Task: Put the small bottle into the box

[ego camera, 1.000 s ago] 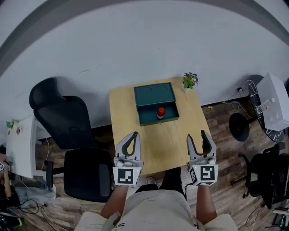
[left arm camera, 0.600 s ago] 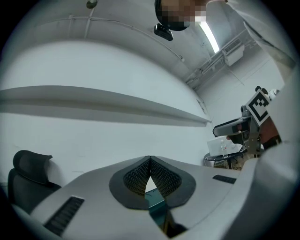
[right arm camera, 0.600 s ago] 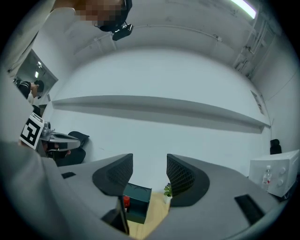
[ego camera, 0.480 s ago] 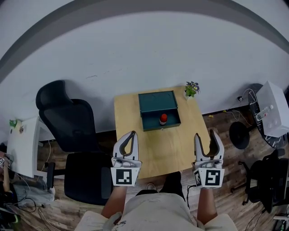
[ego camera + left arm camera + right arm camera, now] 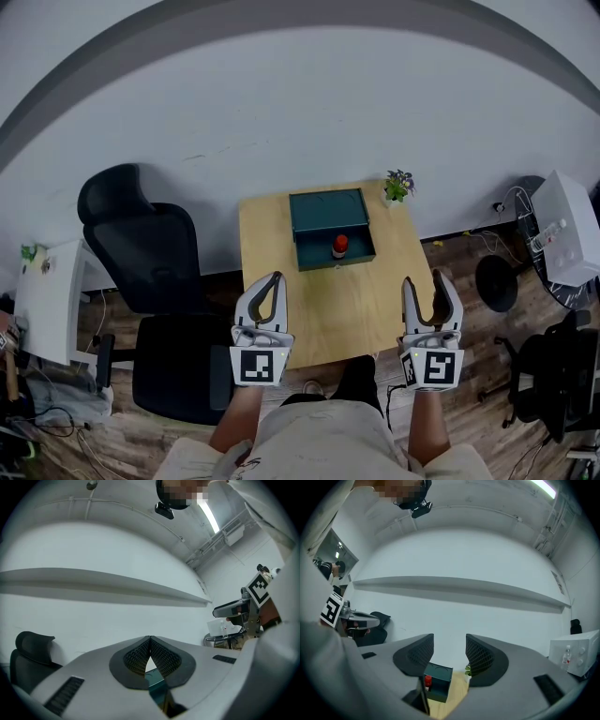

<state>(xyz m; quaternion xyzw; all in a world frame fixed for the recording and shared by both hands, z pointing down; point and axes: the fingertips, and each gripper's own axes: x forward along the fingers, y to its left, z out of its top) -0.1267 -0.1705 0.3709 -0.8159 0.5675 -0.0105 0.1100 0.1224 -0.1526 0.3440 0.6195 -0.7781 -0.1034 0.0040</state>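
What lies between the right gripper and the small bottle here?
In the head view, only bare table and the near wall of the box separate the open right gripper from the small bottle, which stands inside the box.

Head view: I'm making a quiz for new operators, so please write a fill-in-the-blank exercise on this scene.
The small bottle in the teal box's open part has a ____ cap.
Of the left gripper and right gripper, the ____ one has its jaws apart.
The black chair stands at the table's ____ side.
Missing words: red; right; left.
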